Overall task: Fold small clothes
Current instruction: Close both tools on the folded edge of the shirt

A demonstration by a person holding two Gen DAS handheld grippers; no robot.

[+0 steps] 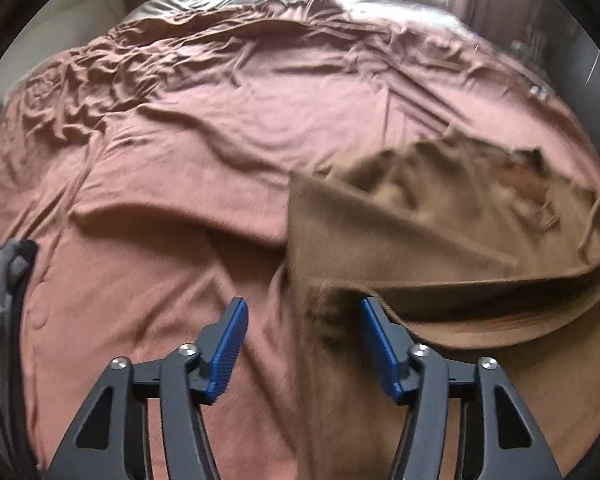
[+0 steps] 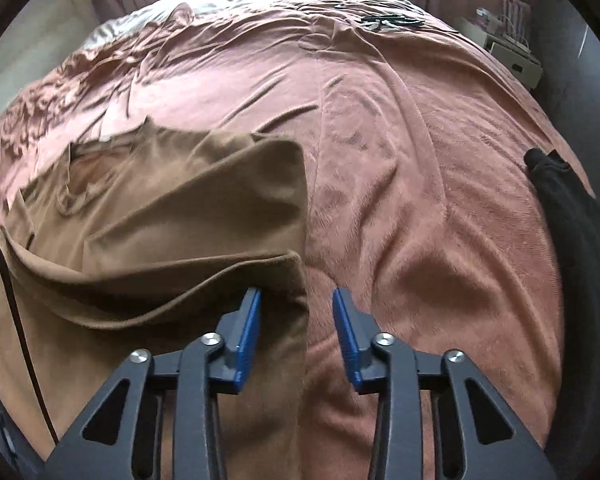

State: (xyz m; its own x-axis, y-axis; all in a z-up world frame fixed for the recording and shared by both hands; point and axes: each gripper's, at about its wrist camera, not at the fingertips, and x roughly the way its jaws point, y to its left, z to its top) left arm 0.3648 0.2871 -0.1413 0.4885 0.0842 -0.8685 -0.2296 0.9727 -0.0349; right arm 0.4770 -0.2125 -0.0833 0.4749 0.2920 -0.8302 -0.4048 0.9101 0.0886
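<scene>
Shirt point(image 2: 160, 208): brown, left of frame, on bed point(image 2: 420, 200), one fold made.
Left claw point(image 1: 304, 344): apart, empty.
Right claw point(image 2: 296, 336): apart, empty.
Left: further folds, apparently.

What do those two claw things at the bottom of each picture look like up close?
Both look alike: the left gripper and right gripper have matte black angular linkage arms with triangular cut-outs and round silver pivot bolts. Their fingers carry flat blue ribbed pads. No markings or sleeves show.
</scene>
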